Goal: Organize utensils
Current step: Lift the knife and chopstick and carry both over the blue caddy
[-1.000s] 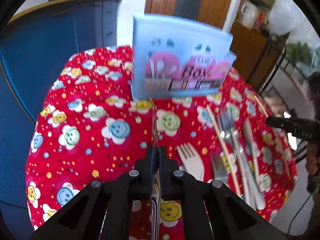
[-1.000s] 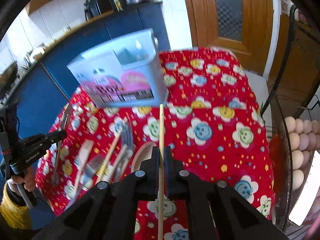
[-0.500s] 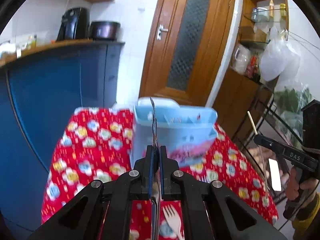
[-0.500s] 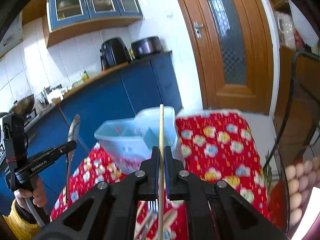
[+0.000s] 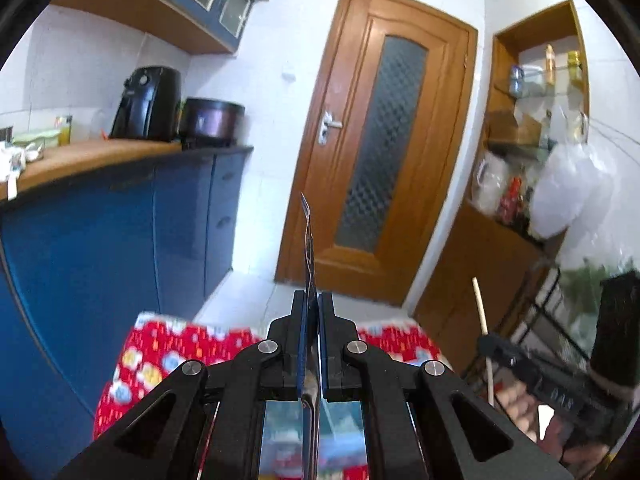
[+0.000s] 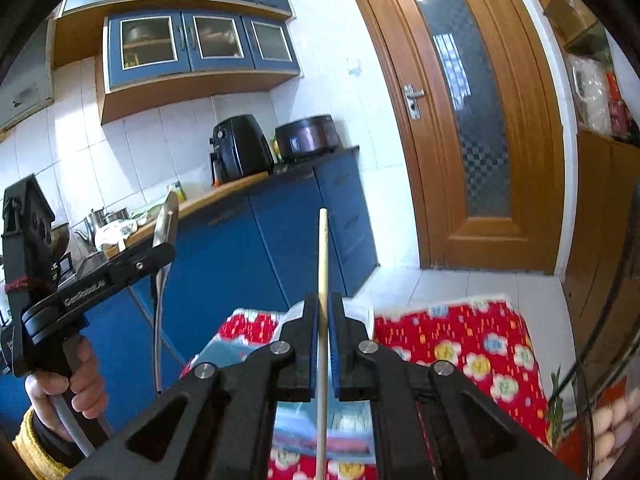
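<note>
My left gripper [image 5: 313,300] is shut on a metal table knife [image 5: 308,240], whose thin edge-on blade points up and forward. The right wrist view shows that gripper [image 6: 160,254] at the left, with the knife [image 6: 164,224] sticking up from it. My right gripper [image 6: 324,304] is shut on a wooden chopstick [image 6: 323,252] that stands up past its fingertips. The left wrist view has the right gripper [image 5: 486,344] and its chopstick [image 5: 480,308] at the right. The pale blue utensil box [image 6: 224,352] lies low under both grippers, mostly hidden by the fingers [image 5: 344,424].
A red flowered tablecloth [image 6: 460,344] covers the table. Blue cabinets [image 5: 120,240] with a wooden counter, a black air fryer [image 6: 240,148] and a pot stand to the left. A wooden door [image 5: 380,152] is ahead, shelves [image 5: 532,140] to the right. Eggs [image 6: 612,420] lie at the right edge.
Both grippers have risen and tipped upward with the knife and the chopstick. The blue box has slid from ahead to below the fingers. The utensils lying on the table have left view.
</note>
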Demonstrator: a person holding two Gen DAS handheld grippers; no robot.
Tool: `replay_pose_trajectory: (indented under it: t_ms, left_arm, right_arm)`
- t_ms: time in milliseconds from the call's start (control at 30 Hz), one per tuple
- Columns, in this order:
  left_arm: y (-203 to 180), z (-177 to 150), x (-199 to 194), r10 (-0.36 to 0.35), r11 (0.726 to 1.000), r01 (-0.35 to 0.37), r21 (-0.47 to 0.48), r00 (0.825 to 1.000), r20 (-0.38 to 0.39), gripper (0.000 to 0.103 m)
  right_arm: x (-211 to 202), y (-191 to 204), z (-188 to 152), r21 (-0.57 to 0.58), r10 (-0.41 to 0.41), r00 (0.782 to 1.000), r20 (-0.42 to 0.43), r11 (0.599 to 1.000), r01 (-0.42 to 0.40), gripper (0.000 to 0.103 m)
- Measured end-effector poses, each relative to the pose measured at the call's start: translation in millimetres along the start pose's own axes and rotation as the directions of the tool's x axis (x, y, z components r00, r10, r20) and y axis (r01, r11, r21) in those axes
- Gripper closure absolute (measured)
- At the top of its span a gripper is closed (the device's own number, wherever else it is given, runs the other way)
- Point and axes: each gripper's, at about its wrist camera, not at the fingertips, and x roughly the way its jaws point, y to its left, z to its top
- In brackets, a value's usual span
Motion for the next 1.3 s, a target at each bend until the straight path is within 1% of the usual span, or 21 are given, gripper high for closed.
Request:
replay_pose_trajectory:
  t_ms: [100, 167, 233, 533, 633, 767, 867, 1000, 1167, 1233, 1267, 1300]
  left_arm:
    - [0, 12, 16, 0.011, 1.0, -0.011, -0.004, 0.999, 0.051, 0.098]
    - [-3, 14, 24, 0.019, 1.0, -0.019, 0.003, 0.996, 0.087, 0.098]
    - [-6, 13, 34, 0.046, 0.999, -0.048, 0.017, 0.992, 0.119, 0.098]
    - [6, -18, 65, 0.123, 0.992, -0.122, -0.015, 0.979, 0.165, 0.098]
    - [10, -27, 70, 0.136, 0.991, -0.134, -0.025, 0.976, 0.169, 0.098]
    - [7, -36, 73, 0.149, 0.989, -0.149, -0.01, 0.974, 0.173, 0.098]
    - [5, -41, 73, 0.139, 0.99, -0.141, -0.001, 0.977, 0.162, 0.098]
    - [2, -47, 72, 0.143, 0.989, -0.147, 0.018, 0.978, 0.154, 0.098]
    - [1, -51, 67, 0.131, 0.991, -0.135, 0.02, 0.981, 0.14, 0.098]
    - [-1, -52, 64, 0.126, 0.991, -0.132, 0.033, 0.983, 0.135, 0.098]
    - [-2, -52, 62, 0.123, 0.991, -0.13, 0.042, 0.984, 0.131, 0.096]
    - [-4, -53, 61, 0.119, 0.991, -0.126, 0.052, 0.985, 0.124, 0.094]
  right_arm:
    - [15, 0, 6, 0.0, -0.002, 1.0, 0.029, 1.0, 0.002, 0.097]
    - [24, -1, 6, 0.004, -0.004, 0.999, 0.042, 1.0, 0.004, 0.097]
    - [34, -3, 5, 0.0, -0.016, 0.998, 0.059, 1.0, 0.016, 0.097]
    - [61, -8, -12, -0.067, -0.079, 0.989, 0.122, 0.994, 0.088, 0.097]
    - [68, -10, -16, -0.076, -0.089, 0.988, 0.128, 0.992, 0.1, 0.097]
    - [73, -10, -19, -0.077, -0.096, 0.985, 0.143, 0.991, 0.107, 0.097]
    - [75, -10, -24, -0.082, -0.09, 0.988, 0.127, 0.991, 0.101, 0.097]
    - [72, -9, -32, -0.101, -0.092, 0.99, 0.109, 0.989, 0.103, 0.097]
    - [67, -8, -32, -0.098, -0.081, 0.992, 0.098, 0.991, 0.091, 0.096]
    - [63, -6, -31, -0.102, -0.081, 0.992, 0.099, 0.991, 0.091, 0.094]
    - [61, -6, -31, -0.102, -0.081, 0.992, 0.1, 0.991, 0.091, 0.089]
    - [59, -5, -31, -0.104, -0.078, 0.992, 0.101, 0.991, 0.088, 0.081]
